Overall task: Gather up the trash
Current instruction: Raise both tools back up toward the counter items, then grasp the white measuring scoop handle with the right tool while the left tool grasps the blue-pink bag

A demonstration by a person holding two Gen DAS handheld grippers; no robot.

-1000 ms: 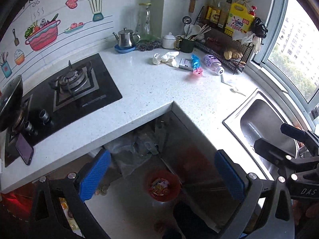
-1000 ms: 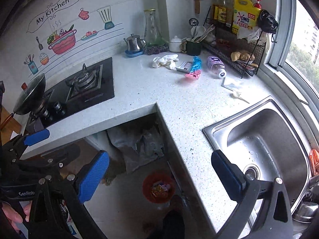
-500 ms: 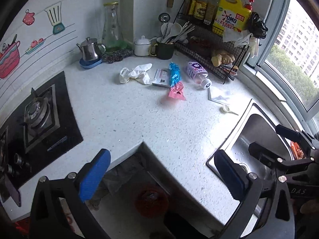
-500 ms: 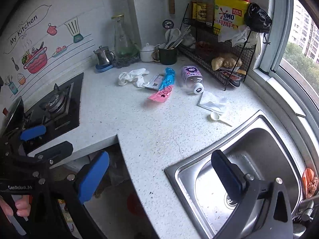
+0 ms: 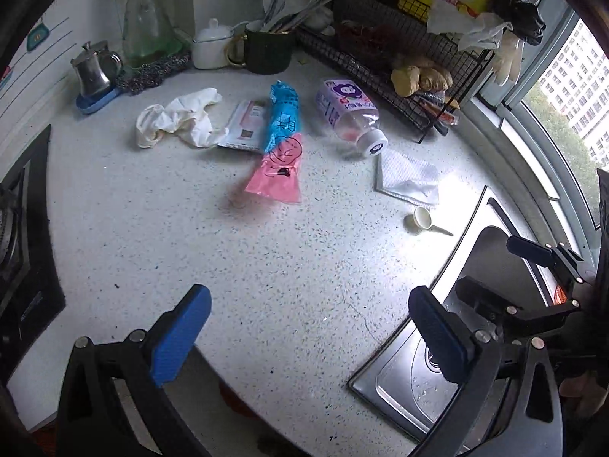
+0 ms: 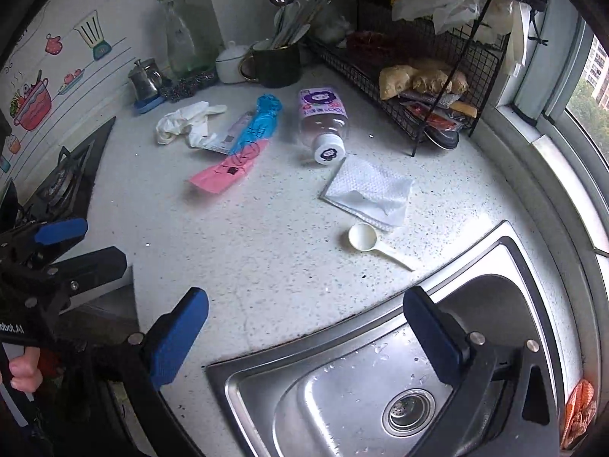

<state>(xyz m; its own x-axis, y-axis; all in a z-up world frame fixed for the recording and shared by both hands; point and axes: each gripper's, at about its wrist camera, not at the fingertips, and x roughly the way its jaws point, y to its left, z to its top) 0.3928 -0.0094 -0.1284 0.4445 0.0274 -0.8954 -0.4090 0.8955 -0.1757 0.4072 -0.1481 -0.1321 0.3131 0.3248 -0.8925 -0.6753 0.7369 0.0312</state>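
Trash lies on the white speckled counter (image 5: 236,251): a crumpled white glove (image 5: 175,122), a flat packet (image 5: 245,125), a blue and pink wrapper (image 5: 281,144), a tipped plastic bottle (image 5: 348,114), a white tissue (image 5: 409,175) and a small plastic scoop (image 5: 420,221). The same items show in the right wrist view: glove (image 6: 186,125), wrapper (image 6: 243,148), bottle (image 6: 323,122), tissue (image 6: 369,190), scoop (image 6: 365,240). My left gripper (image 5: 304,339) is open and empty over the counter's near part. My right gripper (image 6: 304,339) is open and empty over the sink's edge.
A steel sink (image 6: 380,388) lies at the near right. A gas hob (image 6: 64,179) is at the left. A wire rack (image 6: 418,76), a utensil mug (image 6: 276,63), a glass carafe (image 6: 182,38) and a small kettle (image 6: 144,80) stand along the back.
Both grippers have moved forward and up from over the floor and red bin to over the counter, closing on the trash. Both stay open.
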